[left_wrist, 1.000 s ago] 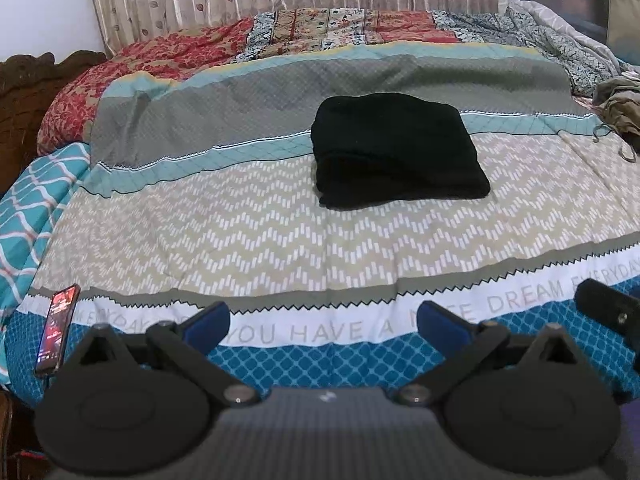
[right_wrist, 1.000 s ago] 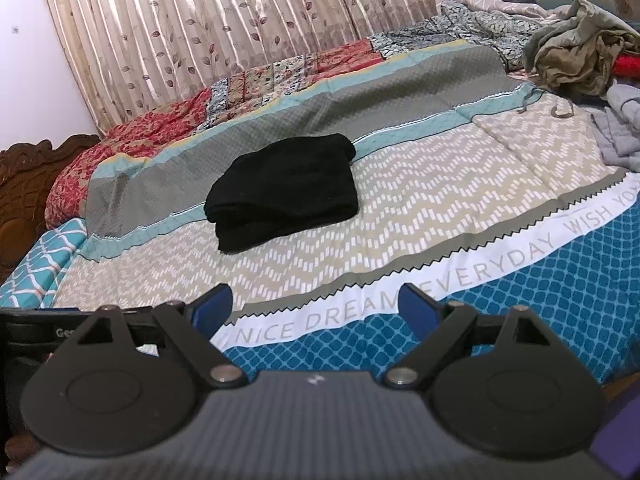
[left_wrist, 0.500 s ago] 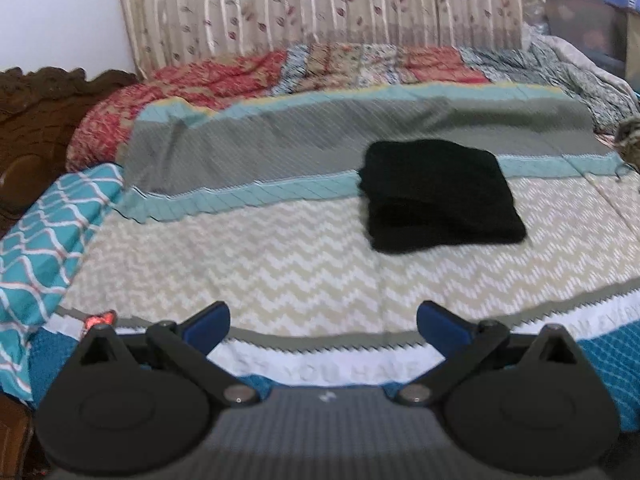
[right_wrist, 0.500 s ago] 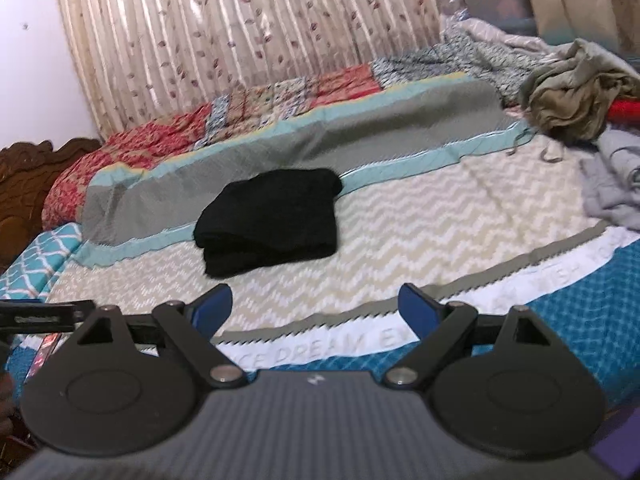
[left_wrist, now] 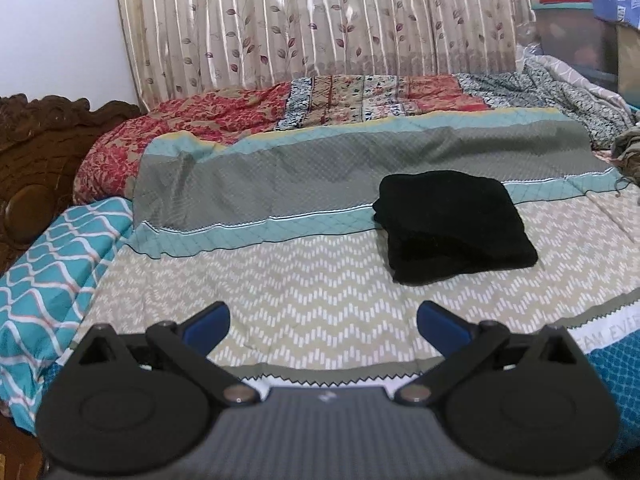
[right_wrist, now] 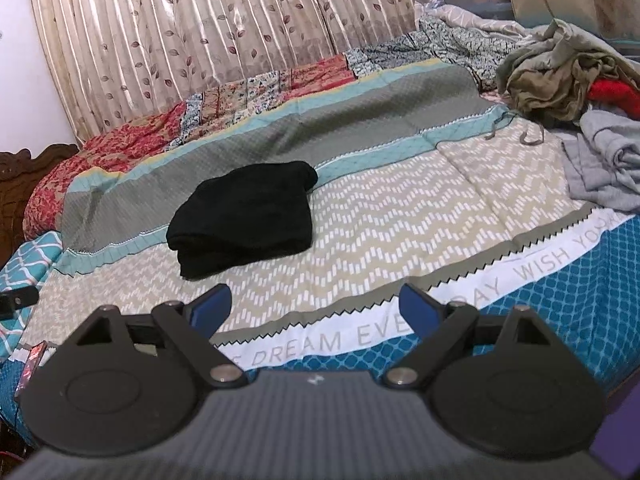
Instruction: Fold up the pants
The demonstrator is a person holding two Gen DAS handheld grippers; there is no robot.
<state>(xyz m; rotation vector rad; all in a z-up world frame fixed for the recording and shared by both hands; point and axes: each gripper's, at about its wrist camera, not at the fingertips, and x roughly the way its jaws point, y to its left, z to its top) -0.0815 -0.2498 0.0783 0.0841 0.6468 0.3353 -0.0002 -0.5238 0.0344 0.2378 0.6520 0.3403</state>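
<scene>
Black pants lie folded into a thick rectangle on the striped bedspread, right of centre in the left wrist view. In the right wrist view the same pants sit left of centre. My left gripper is open over the bed's near edge, well short of the pants, with nothing between its blue pads. My right gripper is open too, held back from the pants over the printed white band.
A heap of unfolded clothes and a grey garment lie at the bed's right side. A carved wooden headboard stands at the left. A phone rests on the near left edge. A curtain hangs behind.
Both grippers have pulled back and tilted upward, so more curtain shows. The left one has swung left, shifting the pants rightward in its view. The pants have not moved.
</scene>
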